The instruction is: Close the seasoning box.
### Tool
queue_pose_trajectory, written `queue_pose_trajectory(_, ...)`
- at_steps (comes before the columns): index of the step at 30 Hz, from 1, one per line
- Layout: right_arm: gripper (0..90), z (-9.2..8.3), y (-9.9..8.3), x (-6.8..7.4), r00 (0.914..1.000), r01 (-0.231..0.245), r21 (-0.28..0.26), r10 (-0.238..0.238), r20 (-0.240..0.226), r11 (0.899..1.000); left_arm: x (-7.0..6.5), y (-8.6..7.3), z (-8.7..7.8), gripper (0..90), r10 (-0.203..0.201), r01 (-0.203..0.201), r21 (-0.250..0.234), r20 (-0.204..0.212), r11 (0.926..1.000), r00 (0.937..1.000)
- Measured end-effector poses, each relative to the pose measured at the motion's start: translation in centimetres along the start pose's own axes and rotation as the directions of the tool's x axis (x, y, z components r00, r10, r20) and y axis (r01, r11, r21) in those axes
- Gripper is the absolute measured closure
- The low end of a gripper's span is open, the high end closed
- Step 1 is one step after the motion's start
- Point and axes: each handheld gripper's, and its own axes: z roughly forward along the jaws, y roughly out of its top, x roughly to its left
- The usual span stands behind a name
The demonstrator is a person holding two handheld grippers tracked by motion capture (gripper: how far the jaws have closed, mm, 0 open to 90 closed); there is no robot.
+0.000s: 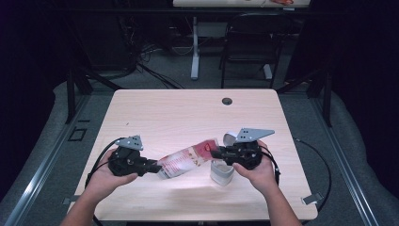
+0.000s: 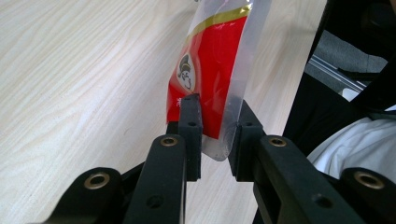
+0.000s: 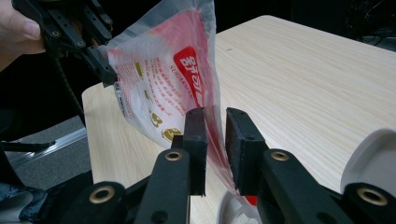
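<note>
The red-and-clear plastic pouch (image 1: 188,160) is hanging stretched above the light wooden table (image 1: 188,113), spanning between the two grippers, tilted with its red-printed end higher and toward the right gripper.

The left gripper (image 1: 153,165) is gripping the lower, clear end of the pouch. In the left gripper view its jaws are standing narrow, with the sealed edge of the pouch (image 2: 215,79) running between the pads.

The right gripper (image 1: 215,153) is sitting at the upper, red end of the pouch. In the right gripper view the pouch (image 3: 163,79) is passing between the jaws, which are standing narrow; whether the pads are pressing on the film, I cannot tell.

A small clear container (image 1: 221,172) is standing on the table directly below the right gripper, just beside the pouch's upper end. A white round object (image 1: 229,138) is lying behind the right gripper.
</note>
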Motion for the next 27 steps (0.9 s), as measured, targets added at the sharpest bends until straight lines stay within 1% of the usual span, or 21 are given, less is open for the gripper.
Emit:
queue_pose_trajectory(2,81.4,0.0,-0.1,-0.1,1.0,-0.004,-0.001,0.004,-0.003,1.0,0.0,0.1,0.0,78.2,0.002,-0.002,0.0,0.0,1.0,1.0)
queue_pose_trajectory(7,85.7,-0.1,-0.1,0.1,1.0,0.002,0.01,-0.002,-0.004,1.0,-0.2,0.4,-0.4,78.3,0.007,-0.007,-0.001,0.0,1.0,1.0)
queue_pose_trajectory(11,86.4,-0.3,-0.1,0.1,0.9998,-0.018,0.004,0.018,-0.011,1.0,-0.4,0.7,-0.7,78.3,0.01,-0.01,-0.003,0.008,0.9999,0.9999)
queue_pose_trajectory(14,87.0,-0.5,-0.2,0.1,0.9994,-0.03,0.007,0.03,-0.017,1.0,-0.6,0.9,-0.9,78.4,0.018,-0.018,0.001,0.004,0.9998,0.9998)
queue_pose_trajectory(16,87.1,-0.6,-0.2,0.1,0.9992,-0.034,0.004,0.034,-0.022,0.999,-0.7,1.0,-1.0,78.4,0.015,-0.015,0.003,0.004,0.9999,0.9999)
queue_pose_trajectory(17,87.2,-0.6,-0.3,0.2,0.9986,-0.046,0.0,0.046,-0.027,0.999,-0.7,1.0,-1.1,78.4,0.015,-0.015,0.004,0.003,0.9999,0.9999)
queue_pose_trajectory(23,87.3,-0.8,-0.4,0.4,0.9983,-0.046,0.005,0.047,-0.034,0.999,-1.1,1.2,-1.4,78.4,0.018,-0.019,0.016,0.008,0.9997,0.9998)
queue_pose_trajectory(27,86.0,-0.8,-0.5,0.3,0.998,-0.055,-0.008,0.055,-0.032,0.998,-1.0,1.4,-1.5,78.4,0.016,-0.016,0.021,0.009,0.9997,0.9998)
